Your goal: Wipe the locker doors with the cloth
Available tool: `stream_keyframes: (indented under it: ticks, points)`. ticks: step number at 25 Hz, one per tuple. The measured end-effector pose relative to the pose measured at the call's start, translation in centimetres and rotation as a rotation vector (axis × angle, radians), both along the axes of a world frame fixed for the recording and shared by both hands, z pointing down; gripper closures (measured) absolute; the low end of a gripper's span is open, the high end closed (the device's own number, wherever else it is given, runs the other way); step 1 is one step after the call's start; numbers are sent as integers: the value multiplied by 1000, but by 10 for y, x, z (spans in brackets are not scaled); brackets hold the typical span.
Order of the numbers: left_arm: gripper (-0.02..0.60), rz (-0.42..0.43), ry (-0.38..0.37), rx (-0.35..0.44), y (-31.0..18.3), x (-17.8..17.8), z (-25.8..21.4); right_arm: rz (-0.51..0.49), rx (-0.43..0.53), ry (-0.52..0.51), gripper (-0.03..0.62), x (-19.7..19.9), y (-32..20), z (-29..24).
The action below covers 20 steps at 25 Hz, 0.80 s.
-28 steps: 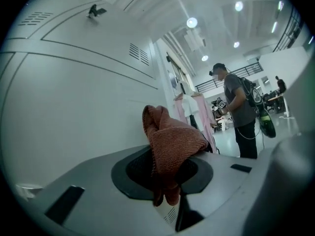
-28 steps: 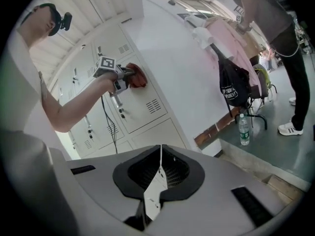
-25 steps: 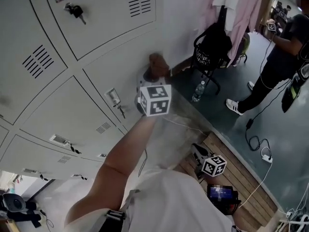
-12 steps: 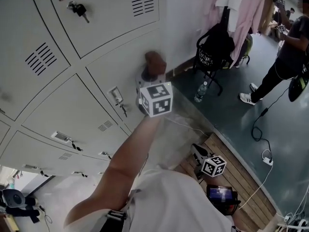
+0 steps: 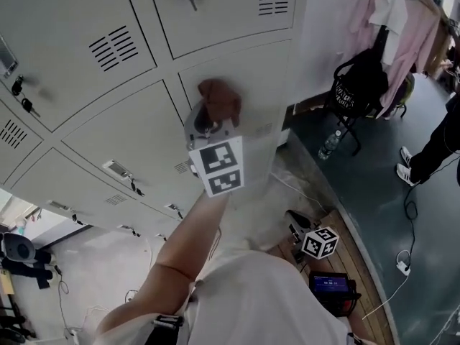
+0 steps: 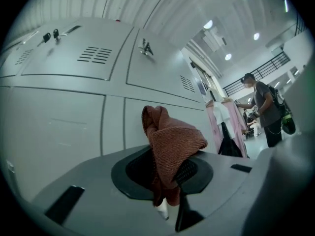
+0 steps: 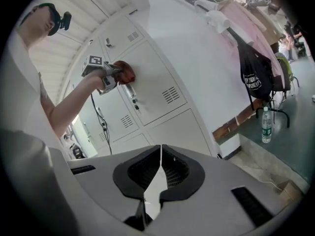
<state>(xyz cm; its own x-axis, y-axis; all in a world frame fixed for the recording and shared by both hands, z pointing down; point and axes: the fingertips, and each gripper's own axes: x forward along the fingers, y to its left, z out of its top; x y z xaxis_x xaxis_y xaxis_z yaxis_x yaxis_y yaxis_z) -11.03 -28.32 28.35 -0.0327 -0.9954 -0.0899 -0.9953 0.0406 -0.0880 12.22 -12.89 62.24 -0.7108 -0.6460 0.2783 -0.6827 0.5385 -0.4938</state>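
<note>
Has slid inward across the grey metal locker door (image 5: pixel 251 74) since a second ago. Holds the right gripper (image 7: pixel 160 173) clenched on nothing, well below that door. Clamps the rust-brown ribbed cloth (image 6: pixel 172 141) in the left gripper (image 6: pixel 170 181), against that door; probably soft and light, best pinched at its bunched fold.

left gripper (image 6: pixel 170 178): grey, black pads (image 6: pixel 194 168) | right gripper (image 7: pixel 160 168): same | marker cubes (image 5: pixel 218 165): white, black squares | shirt (image 5: pixel 266 300): white, short-sleeved, behind cubes | cable (image 7: pixel 93 114): thin, dark, under left gripper

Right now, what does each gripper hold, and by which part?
The left gripper pinches the bunched reddish-brown cloth by its lower folds; the right gripper holds nothing.
</note>
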Motion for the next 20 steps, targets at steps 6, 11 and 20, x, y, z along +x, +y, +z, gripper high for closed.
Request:
stream_keyframes:
  ticks: [6, 11, 20]
  points:
    - [502, -148, -37, 26, 48, -63, -3, -123, 3, -5, 574, -41, -6, 2]
    - [502, -182, -29, 19, 44, -71, 1, -159, 8, -4, 574, -55, -2, 2]
    - [502, -3, -42, 60, -16, 19, -22, 10, 11, -5, 574, 1, 0, -1]
